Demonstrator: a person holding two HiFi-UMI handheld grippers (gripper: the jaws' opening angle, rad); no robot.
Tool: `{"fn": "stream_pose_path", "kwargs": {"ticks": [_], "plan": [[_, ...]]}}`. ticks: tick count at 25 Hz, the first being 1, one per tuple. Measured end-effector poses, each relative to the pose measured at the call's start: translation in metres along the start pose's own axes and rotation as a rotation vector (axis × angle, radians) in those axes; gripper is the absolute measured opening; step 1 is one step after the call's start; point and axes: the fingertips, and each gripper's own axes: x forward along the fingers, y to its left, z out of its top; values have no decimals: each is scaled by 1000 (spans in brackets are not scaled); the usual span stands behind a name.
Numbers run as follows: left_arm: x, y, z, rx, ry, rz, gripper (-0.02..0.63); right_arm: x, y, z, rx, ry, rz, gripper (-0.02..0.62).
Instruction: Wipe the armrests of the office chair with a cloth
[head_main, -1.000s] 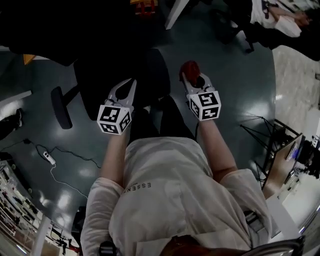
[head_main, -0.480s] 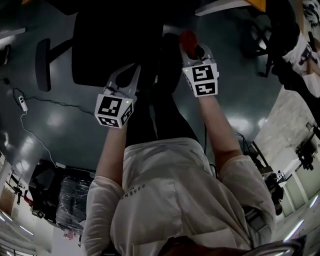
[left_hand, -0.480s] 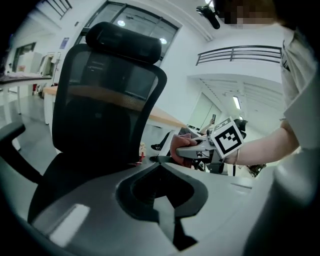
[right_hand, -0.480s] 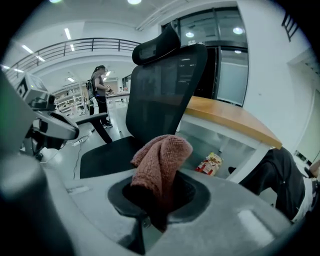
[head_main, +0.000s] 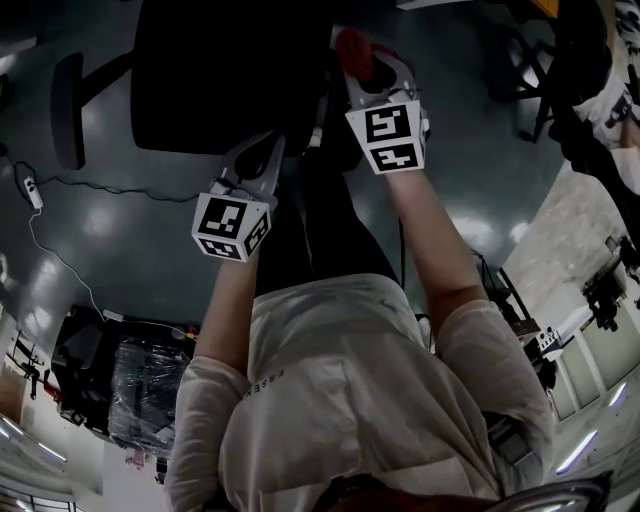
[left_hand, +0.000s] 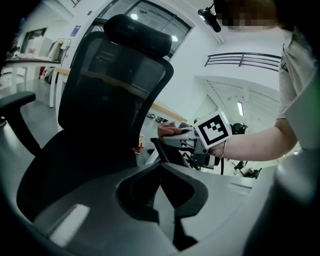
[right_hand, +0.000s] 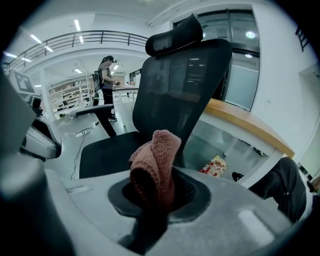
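Observation:
The black office chair (head_main: 225, 70) stands in front of me, its left armrest (head_main: 68, 110) off to the left. My right gripper (head_main: 368, 72) is shut on a folded red cloth (head_main: 352, 47) at the chair's right side. In the left gripper view the cloth (left_hand: 168, 131) sits just above a dark armrest bar (left_hand: 161, 149). The right gripper view shows the cloth (right_hand: 155, 162) bunched upright between the jaws, with the mesh backrest (right_hand: 182, 87) behind it. My left gripper (head_main: 262, 160) hangs shut and holds nothing, near the seat's front edge.
A power strip with its cable (head_main: 30, 190) lies on the floor at the left. A wrapped dark bundle (head_main: 135, 390) sits at the lower left. A wooden desk top (right_hand: 245, 125), a snack bag (right_hand: 214, 165) and a far-off person (right_hand: 106, 75) lie beyond the chair.
My right gripper has moved forward along the chair's right side with the cloth in it. The left gripper has barely moved. The head view has swung, so the chair now sits higher.

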Motion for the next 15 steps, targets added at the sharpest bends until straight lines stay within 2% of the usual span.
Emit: {"fn": "stream_pose_path", "kwargs": {"ticks": [7, 12, 15], "plan": [[-2, -13, 2, 33, -1, -71, 17, -15, 23, -7, 89, 5, 51, 55], [-12, -21, -11, 51, 16, -114, 17, -38, 58, -24, 80, 15, 68, 55], [-17, -27, -17, 89, 25, -127, 17, -53, 76, -37, 88, 7, 68, 55]]}}
